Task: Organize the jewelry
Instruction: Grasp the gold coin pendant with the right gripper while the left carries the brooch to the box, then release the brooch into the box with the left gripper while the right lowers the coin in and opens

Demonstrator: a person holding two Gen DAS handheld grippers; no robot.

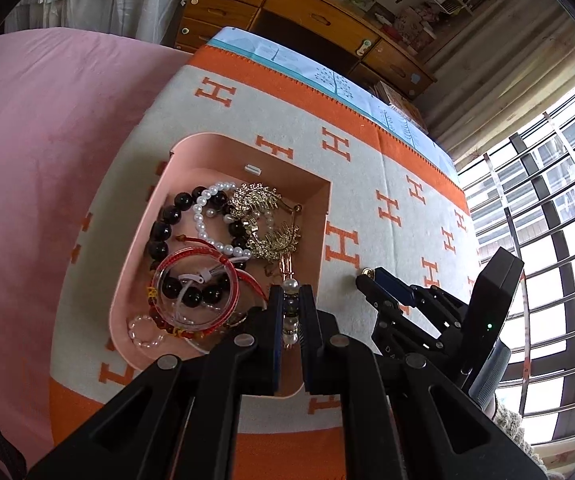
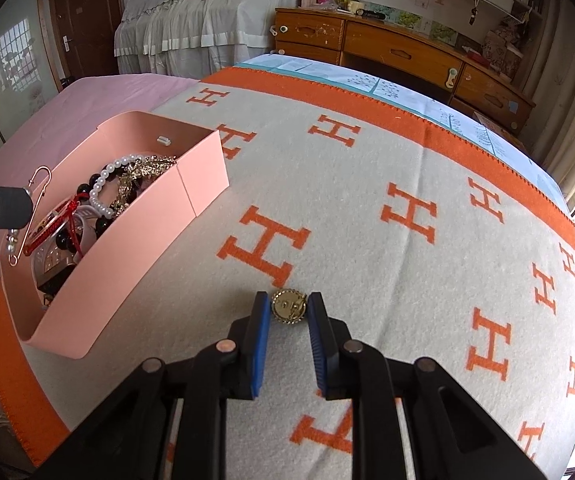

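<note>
We saw the bed under a blanket (image 2: 367, 184) of cream wool with orange H letters and an orange border. On its left part stood a pink box (image 2: 159, 216), open at the top. In the box lay a black bead bracelet (image 1: 167, 216), a pearl bracelet (image 1: 207, 216), a gold brooch (image 1: 263, 216) and a clear bangle with red trim (image 1: 195, 292), all heaped and touching.

Our left tongs (image 1: 290, 300) hung over the near right part of the box, closed on a pearl pin (image 1: 290, 312); in the right wrist view the pin (image 2: 33, 216) hung tilted from them above the box, its rose-gold wire loop up and its pearls below.

Our right tongs (image 2: 287, 306) were low over the blanket, well to the right of the box, with a small round gold button (image 2: 288, 306) between the blue pads (image 2: 260, 340). The jaws stood close on either side of it; we could not tell whether they pressed it or merely flanked it. The button lay beside an orange H.
</note>
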